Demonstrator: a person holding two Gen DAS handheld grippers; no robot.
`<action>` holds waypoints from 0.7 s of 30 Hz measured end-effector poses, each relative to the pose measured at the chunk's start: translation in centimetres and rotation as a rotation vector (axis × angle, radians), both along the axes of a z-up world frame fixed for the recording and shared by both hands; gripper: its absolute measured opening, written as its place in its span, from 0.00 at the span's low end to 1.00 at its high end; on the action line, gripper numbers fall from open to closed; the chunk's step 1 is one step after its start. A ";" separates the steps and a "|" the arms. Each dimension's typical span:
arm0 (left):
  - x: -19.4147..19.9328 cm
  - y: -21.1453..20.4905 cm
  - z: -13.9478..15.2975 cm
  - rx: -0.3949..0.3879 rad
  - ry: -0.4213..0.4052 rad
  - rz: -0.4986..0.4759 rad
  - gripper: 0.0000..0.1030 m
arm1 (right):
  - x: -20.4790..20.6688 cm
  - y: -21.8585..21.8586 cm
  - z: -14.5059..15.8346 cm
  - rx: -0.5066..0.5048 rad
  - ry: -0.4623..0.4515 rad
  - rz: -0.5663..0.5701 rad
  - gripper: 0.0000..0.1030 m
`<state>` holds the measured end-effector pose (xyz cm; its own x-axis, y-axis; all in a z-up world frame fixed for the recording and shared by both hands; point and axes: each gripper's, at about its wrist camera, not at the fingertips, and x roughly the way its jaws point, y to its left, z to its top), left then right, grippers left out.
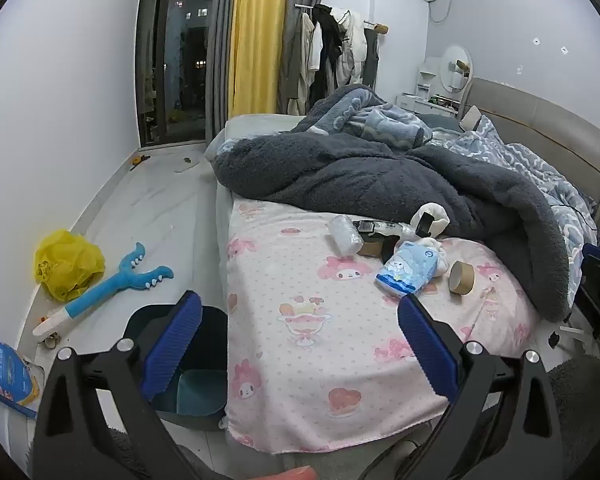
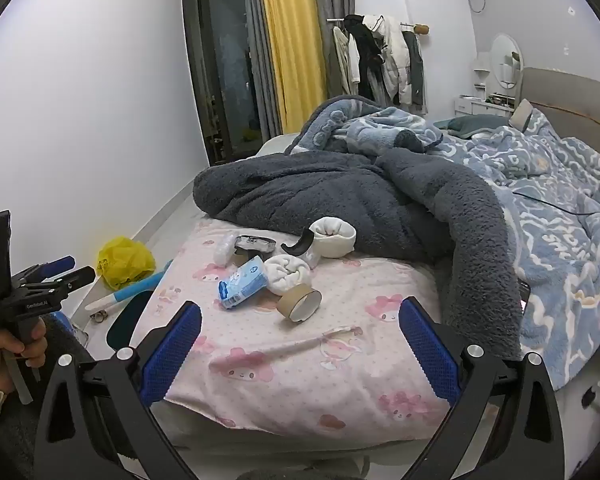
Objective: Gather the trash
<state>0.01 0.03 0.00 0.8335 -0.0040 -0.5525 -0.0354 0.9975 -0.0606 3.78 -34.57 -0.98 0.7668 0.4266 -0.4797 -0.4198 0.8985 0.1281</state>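
Note:
Trash lies on the pink bed sheet [image 1: 320, 340]: a blue tissue pack [image 1: 408, 272] [image 2: 244, 282], a cardboard tape core [image 1: 462, 277] [image 2: 300, 302], a clear crumpled plastic roll [image 1: 344, 234] [image 2: 224, 250], rolled white socks [image 2: 288, 274] and a flat black packet [image 2: 256, 243]. A dark blue bin [image 1: 188, 364] stands on the floor beside the bed. My left gripper [image 1: 300, 344] is open and empty, above the bed's near edge and the bin. My right gripper [image 2: 300, 348] is open and empty, short of the tape core. The left gripper also shows in the right wrist view [image 2: 66, 270].
A yellow plastic bag [image 1: 68, 264] [image 2: 126, 260] and a blue grabber toy [image 1: 112, 288] lie on the floor by the wall. A blue packet [image 1: 4, 368] lies at the lower left. A dark fleece blanket [image 1: 380, 176] is heaped behind the trash.

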 end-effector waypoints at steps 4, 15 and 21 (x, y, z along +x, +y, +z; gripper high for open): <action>0.0 -0.1 0.0 -0.001 0.002 -0.002 0.97 | 0.1 0.2 0.0 -0.003 0.000 0.002 0.97; 0.0 -0.1 0.0 -0.008 0.008 0.003 0.97 | 0.5 0.2 0.2 0.003 -0.007 0.002 0.97; 0.0 -0.1 0.0 -0.008 0.009 0.003 0.97 | 0.0 0.1 0.1 0.004 -0.006 0.002 0.97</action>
